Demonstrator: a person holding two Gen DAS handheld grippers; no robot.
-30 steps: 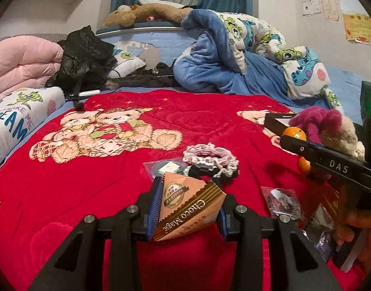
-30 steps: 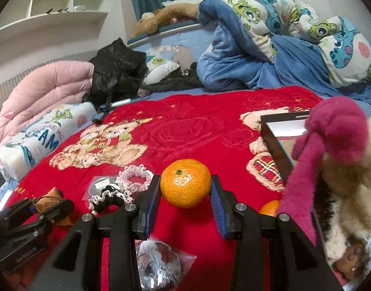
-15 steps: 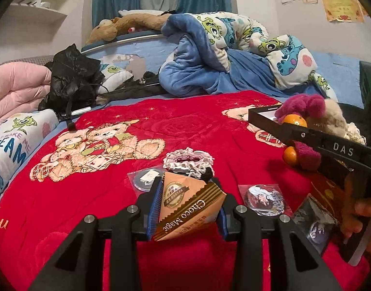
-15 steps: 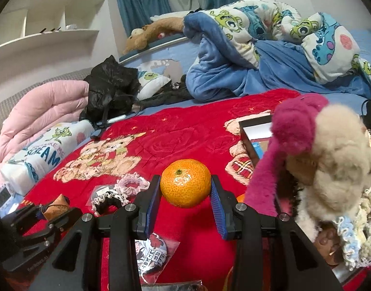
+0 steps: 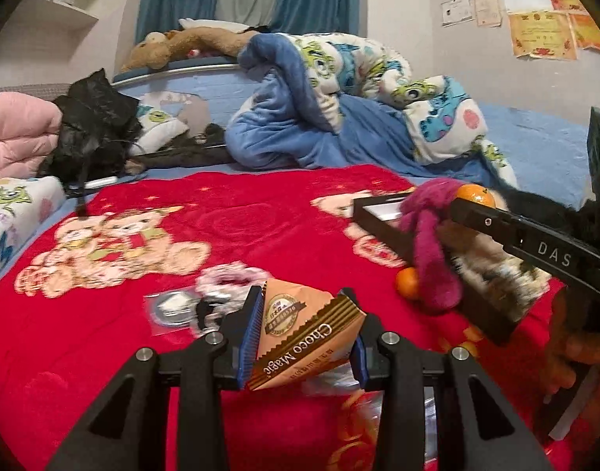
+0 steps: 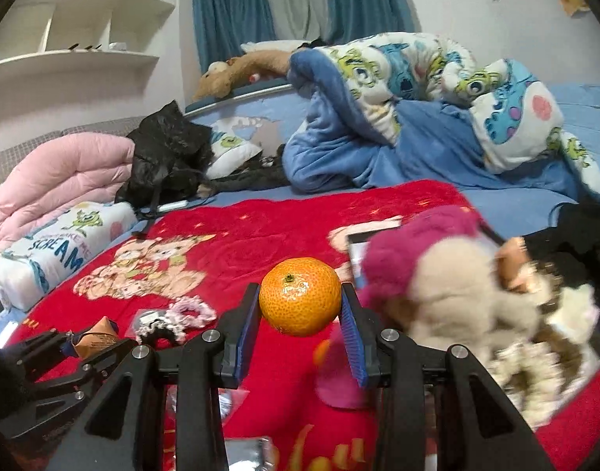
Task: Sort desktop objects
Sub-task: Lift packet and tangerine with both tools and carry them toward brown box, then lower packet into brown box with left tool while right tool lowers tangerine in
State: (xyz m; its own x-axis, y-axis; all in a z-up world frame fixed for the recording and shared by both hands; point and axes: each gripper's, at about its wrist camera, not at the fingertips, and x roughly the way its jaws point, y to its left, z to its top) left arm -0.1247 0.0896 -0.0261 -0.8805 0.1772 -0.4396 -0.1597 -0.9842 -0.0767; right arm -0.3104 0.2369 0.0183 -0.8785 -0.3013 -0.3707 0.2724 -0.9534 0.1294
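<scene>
while left gripper [image 5: 304,340] jaws clamp choco magic packet [image 5: 301,333], right gripper [image 6: 300,320] jaws pinch tangerine [image 6: 300,296] between pads.

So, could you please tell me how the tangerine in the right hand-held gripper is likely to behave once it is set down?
The tangerine is round, so it will probably roll unless the soft red blanket cradles it. Its dimpled peel should give the right hand-held gripper fair friction. It likely bruises if squeezed hard, though it looks undented now.

Red blanket [image 5: 241,212] with teddy-bear print; orange tangerine [image 6: 300,296]; tan-brown snack packet [image 5: 303,333]; magenta-cream plush [image 6: 437,274]; blue monster-print quilt [image 5: 339,90] upper centre.
</scene>
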